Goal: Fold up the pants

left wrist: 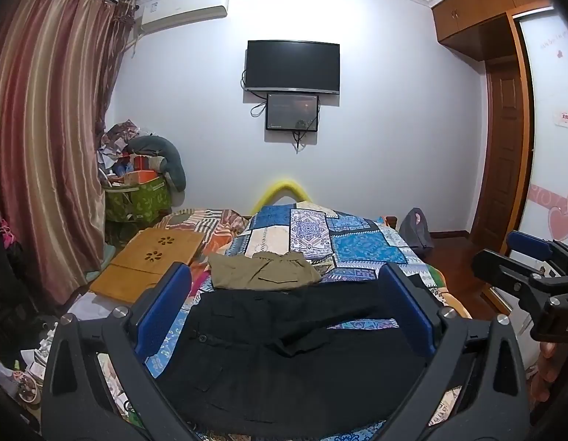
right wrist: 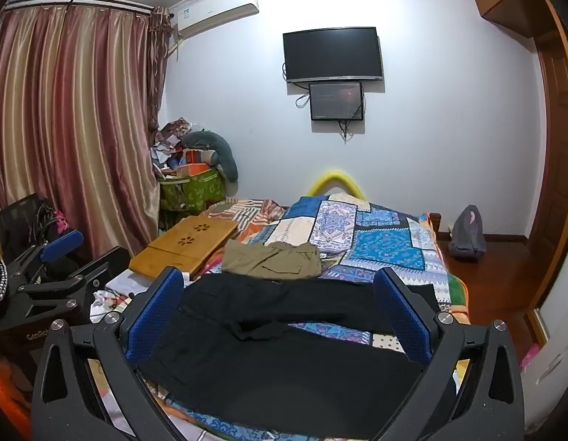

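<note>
A pair of black pants [left wrist: 284, 360] [right wrist: 276, 367] lies spread flat across the near part of the bed, waist to the left and legs running right. Behind it rests a folded khaki pair [left wrist: 265, 270] [right wrist: 272, 261]. My left gripper [left wrist: 285, 279] hovers over the black pants, its blue pads wide apart and gripping nothing. My right gripper [right wrist: 278, 275] hangs the same way, open and empty. In the left wrist view the right gripper [left wrist: 511, 253] shows at the right edge. In the right wrist view the left gripper [right wrist: 78, 253] shows at the far left.
The bed carries a blue patchwork quilt [left wrist: 361, 246] [right wrist: 386, 246]. A wooden lap tray [left wrist: 147, 264] [right wrist: 184, 242] lies on its left side. Curtains and a pile of clutter [right wrist: 192, 169] stand left. A grey bag [right wrist: 465, 231] sits on the floor at right, near a door.
</note>
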### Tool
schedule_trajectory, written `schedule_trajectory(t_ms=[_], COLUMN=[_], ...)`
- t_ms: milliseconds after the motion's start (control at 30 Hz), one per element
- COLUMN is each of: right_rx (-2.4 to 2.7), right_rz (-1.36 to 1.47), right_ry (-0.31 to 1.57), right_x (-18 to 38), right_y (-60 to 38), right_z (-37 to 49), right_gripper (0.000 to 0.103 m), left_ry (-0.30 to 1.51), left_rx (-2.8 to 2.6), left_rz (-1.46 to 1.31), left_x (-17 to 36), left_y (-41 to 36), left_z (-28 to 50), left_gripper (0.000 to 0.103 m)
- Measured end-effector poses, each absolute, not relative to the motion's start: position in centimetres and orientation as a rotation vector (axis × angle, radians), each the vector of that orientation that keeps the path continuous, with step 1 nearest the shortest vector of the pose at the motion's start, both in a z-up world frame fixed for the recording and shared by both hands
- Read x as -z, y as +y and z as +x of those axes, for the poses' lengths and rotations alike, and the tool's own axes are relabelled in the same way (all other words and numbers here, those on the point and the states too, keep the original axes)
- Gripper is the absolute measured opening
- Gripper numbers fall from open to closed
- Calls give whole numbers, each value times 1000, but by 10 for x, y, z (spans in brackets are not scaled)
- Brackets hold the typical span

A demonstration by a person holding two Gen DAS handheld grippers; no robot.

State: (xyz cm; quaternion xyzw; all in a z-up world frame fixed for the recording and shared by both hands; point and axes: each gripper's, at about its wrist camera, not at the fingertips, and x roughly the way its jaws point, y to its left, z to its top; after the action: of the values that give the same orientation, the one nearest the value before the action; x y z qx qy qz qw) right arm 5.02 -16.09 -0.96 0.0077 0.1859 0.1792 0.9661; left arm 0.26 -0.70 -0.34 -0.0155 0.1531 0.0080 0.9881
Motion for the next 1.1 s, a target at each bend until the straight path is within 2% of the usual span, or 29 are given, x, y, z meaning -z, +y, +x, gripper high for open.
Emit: schedule_trajectory(t_ms=[1100], right_rx=[-371], right_rz=[9], right_ry=[366], right_x=[5], right_y=[-158], right_z=[50], right_gripper=[103], left_ry=[290], left_rx=[-27], left_rz=[-35], left_x=[0], left_y=[-3], left_z=[2], left_gripper=[103])
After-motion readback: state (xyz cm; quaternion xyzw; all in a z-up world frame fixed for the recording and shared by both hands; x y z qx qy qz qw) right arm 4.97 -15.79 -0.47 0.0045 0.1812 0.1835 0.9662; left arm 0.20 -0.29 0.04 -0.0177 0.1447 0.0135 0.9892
